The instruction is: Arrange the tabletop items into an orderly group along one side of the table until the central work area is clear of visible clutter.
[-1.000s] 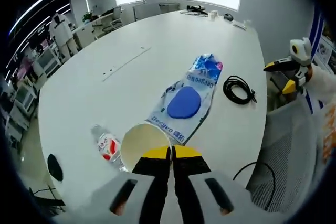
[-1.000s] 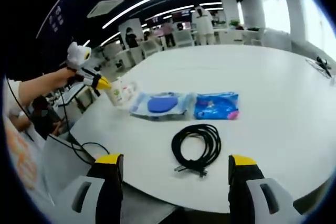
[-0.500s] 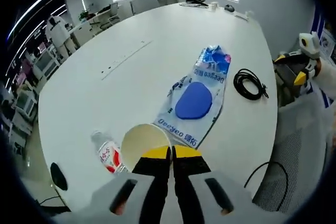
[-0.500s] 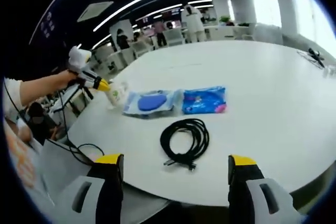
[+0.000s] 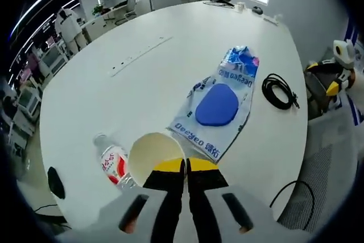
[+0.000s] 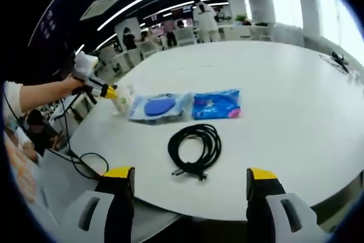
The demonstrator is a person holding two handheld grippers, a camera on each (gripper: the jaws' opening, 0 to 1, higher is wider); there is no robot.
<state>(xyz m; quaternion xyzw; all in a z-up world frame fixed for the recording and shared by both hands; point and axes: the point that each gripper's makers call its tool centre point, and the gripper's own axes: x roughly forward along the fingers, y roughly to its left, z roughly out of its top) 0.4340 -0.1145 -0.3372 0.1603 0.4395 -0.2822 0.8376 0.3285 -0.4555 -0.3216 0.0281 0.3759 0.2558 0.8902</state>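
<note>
Above the table [image 5: 102, 83], left tool [image 5: 186, 166] clamps the paper cup [image 5: 154, 155]; right tool [image 6: 190, 177] gapes.

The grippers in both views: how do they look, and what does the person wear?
Each gripper has two black jaws with yellow tips rising from a light grey body with dark slots. Seen from the right gripper view, the left gripper has a white top, and the person's sleeve is white.

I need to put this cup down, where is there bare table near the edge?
Bare table lies beyond the water bottle, left of the clear bag. The edge strip is crowded: paper cup, bag, blue packet, black cable.
</note>
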